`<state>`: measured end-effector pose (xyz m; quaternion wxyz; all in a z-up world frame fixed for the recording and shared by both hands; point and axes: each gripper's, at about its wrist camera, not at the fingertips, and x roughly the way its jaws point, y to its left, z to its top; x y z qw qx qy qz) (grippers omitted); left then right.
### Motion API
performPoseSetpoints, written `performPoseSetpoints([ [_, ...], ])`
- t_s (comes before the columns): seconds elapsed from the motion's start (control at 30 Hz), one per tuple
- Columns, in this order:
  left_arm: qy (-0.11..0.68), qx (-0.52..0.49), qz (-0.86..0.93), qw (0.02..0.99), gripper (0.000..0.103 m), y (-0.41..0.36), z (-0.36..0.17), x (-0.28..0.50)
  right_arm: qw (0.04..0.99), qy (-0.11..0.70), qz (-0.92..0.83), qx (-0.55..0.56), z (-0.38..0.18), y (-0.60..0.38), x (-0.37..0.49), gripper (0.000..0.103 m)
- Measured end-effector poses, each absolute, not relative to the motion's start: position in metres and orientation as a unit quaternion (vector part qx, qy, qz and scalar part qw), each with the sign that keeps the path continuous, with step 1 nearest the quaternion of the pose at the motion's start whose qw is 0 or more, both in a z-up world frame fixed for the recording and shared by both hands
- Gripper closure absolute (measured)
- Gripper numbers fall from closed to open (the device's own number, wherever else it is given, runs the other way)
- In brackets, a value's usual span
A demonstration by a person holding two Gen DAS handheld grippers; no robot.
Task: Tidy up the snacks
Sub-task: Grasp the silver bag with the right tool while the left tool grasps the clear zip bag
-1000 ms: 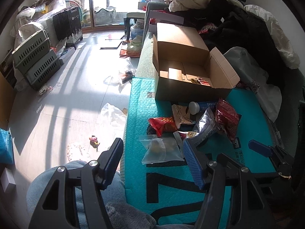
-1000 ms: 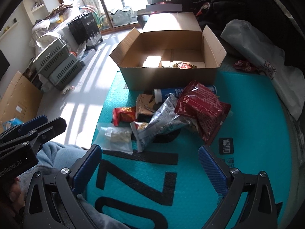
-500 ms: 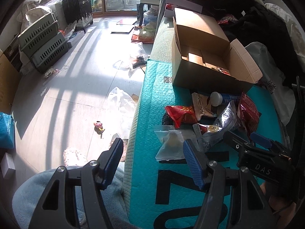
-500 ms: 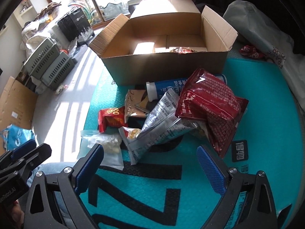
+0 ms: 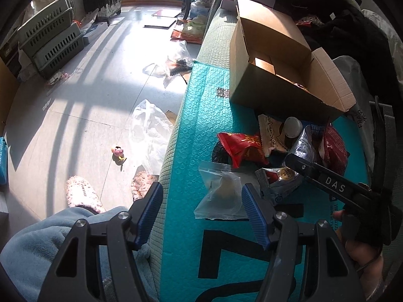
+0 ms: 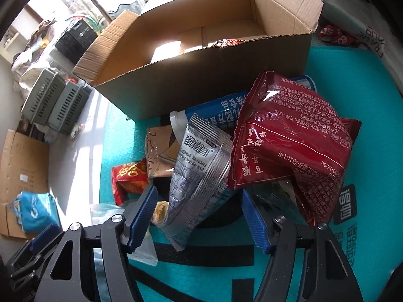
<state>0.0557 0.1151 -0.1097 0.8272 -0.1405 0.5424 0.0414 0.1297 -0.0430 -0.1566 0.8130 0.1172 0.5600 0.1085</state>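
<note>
Snacks lie heaped on a teal mat (image 5: 201, 125) in front of an open cardboard box (image 6: 201, 75). My right gripper (image 6: 199, 221) is low over the heap, its jaws closing either side of a silver packet's (image 6: 199, 176) lower end; neither pad visibly presses it. A dark red packet (image 6: 289, 136) leans on a blue tube (image 6: 221, 108). My left gripper (image 5: 201, 214) hangs open at the mat's near edge, its right finger beside a clear bag (image 5: 221, 193). A small red packet (image 5: 241, 148) and a beige packet (image 5: 272, 130) lie behind.
Left of the mat the sunlit floor holds plastic bags (image 5: 151, 128), a fuzzy slipper (image 5: 83, 193), a pink toy (image 5: 118, 152) and stacked green crates (image 5: 50, 42). Dark clothes (image 5: 340, 25) and a white bag (image 6: 365, 37) pile up to the right of the box.
Both grippers have sunk toward the snack heap. The right jaws have narrowed from wide open to around the silver packet. The right gripper has come into the left wrist view.
</note>
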Motion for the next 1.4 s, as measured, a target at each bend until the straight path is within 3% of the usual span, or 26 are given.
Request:
performPoseSetpoints([
  [0.1, 0.541, -0.138, 0.032, 0.829, 0.039, 0.113, -0.110, 0.057, 0.807, 0.567, 0.118, 0.118, -0.162, -0.042, 0.130, 0.049],
  [0.17, 0.542, -0.138, 0.022, 0.829, 0.039, 0.110, -0.111, 0.059, 0.800, 0.572, 0.126, 0.126, -0.165, -0.042, 0.130, 0.051],
  [0.97, 0.596, -0.032, -0.074, 0.799, 0.039, 0.080, -0.135, 0.092, 0.770, 0.610, 0.183, 0.034, -0.172, -0.051, 0.103, 0.051],
  [1.4, 0.639, -0.052, -0.105, 0.760, 0.039, 0.070, -0.169, 0.109, 0.766, 0.614, 0.186, 0.034, -0.177, -0.045, 0.108, 0.048],
])
